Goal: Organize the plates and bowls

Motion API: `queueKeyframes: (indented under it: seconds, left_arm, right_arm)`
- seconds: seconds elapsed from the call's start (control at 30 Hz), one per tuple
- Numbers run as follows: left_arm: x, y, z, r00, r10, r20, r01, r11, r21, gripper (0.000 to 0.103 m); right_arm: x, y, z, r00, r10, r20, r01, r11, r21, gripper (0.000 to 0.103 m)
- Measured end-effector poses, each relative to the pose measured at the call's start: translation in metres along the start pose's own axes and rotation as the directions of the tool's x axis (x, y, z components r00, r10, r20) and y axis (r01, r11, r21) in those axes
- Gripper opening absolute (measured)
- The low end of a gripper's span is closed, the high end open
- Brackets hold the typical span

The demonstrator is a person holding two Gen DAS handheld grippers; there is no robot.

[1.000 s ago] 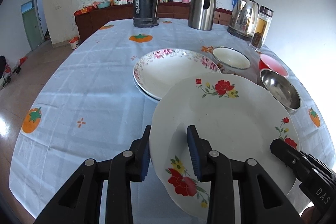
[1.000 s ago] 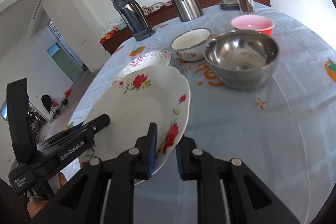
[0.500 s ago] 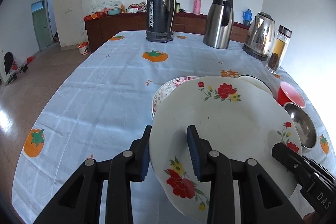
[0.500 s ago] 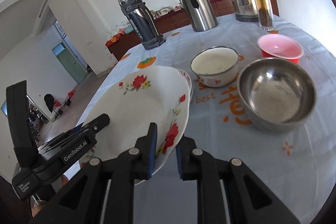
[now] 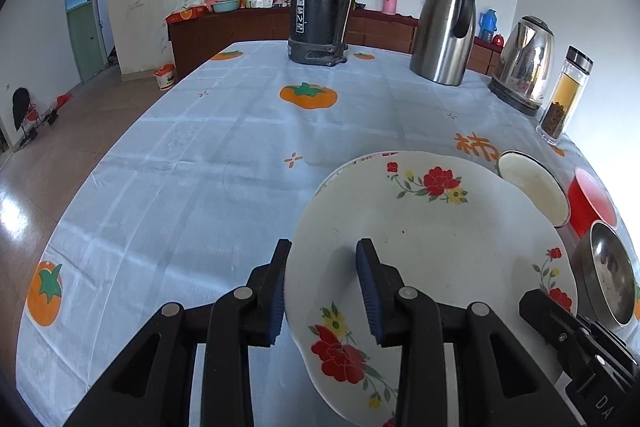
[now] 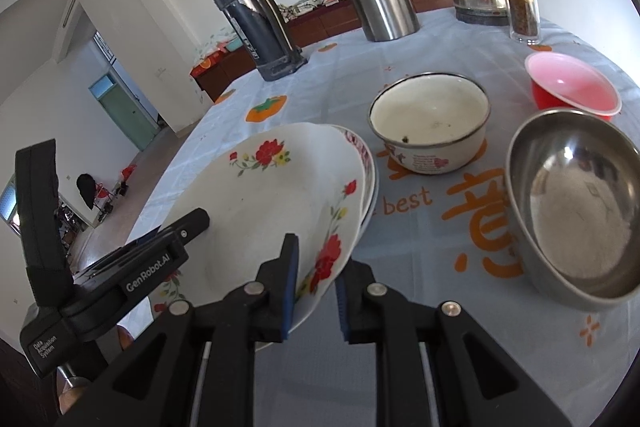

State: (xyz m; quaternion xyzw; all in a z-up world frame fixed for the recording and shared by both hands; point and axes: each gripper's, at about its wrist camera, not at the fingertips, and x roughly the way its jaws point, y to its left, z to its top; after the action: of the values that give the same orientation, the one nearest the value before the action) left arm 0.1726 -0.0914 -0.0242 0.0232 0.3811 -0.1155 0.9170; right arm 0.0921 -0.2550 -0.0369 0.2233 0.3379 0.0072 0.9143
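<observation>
Floral plate (image 5: 432, 227) is hanging over the pink-rimmed plate (image 6: 362, 151) mid-tablecloth (image 5: 200, 163); left gripper (image 5: 326, 287) and right gripper (image 6: 314, 277) are both clamping its rim.

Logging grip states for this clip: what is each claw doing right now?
Left claw: shut on the flowered plate, at its near-left rim.
Right claw: shut on the same plate's right rim.

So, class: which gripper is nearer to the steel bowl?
Right. The right gripper grips the red-flowered plate on its rim beside the steel bowl. The left gripper grips the plate's opposite rim, with the whole plate between it and the bowl.
</observation>
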Motion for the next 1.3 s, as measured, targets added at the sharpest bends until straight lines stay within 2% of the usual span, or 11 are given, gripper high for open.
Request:
queueKeyframes:
  seconds: [0.4,0.57,0.7,0.87,1.0,1.3]
  left_arm:
    - [0.021,-0.001,0.006,0.999,0.025,-0.028,-0.025,1.0,-0.002,0.036]
    - [0.022,-0.006,0.009,0.998,0.059,0.003,-0.059,0.998,0.023,0.036]
    - [0.025,-0.001,0.009,0.999,0.054,0.01,-0.054,0.999,0.009,0.036]
    - [0.025,0.004,0.009,0.996,0.084,0.036,-0.084,0.996,0.006,0.036]
    - [0.026,0.006,0.009,0.996,0.08,0.043,-0.08,0.997,-0.003,0.036]
    - [0.029,-0.004,0.006,0.991,0.115,0.072,-0.12,0.99,0.07,0.037]
  right_arm:
    - [0.014,0.001,0.008,1.0,-0.029,0.01,0.029,0.999,-0.036,0.018]
    - [0.019,0.005,0.006,0.998,-0.05,0.035,0.052,0.996,-0.07,0.019]
    - [0.022,0.005,0.006,0.998,-0.047,0.05,0.051,0.995,-0.08,0.019]
    - [0.023,0.008,0.004,0.998,-0.025,0.061,0.031,0.994,-0.1,0.031]
    - [0.024,0.012,0.003,0.996,-0.04,0.075,0.049,0.991,-0.127,0.033]
    - [0.019,0.015,-0.002,0.994,-0.052,0.091,0.063,0.991,-0.12,0.037]
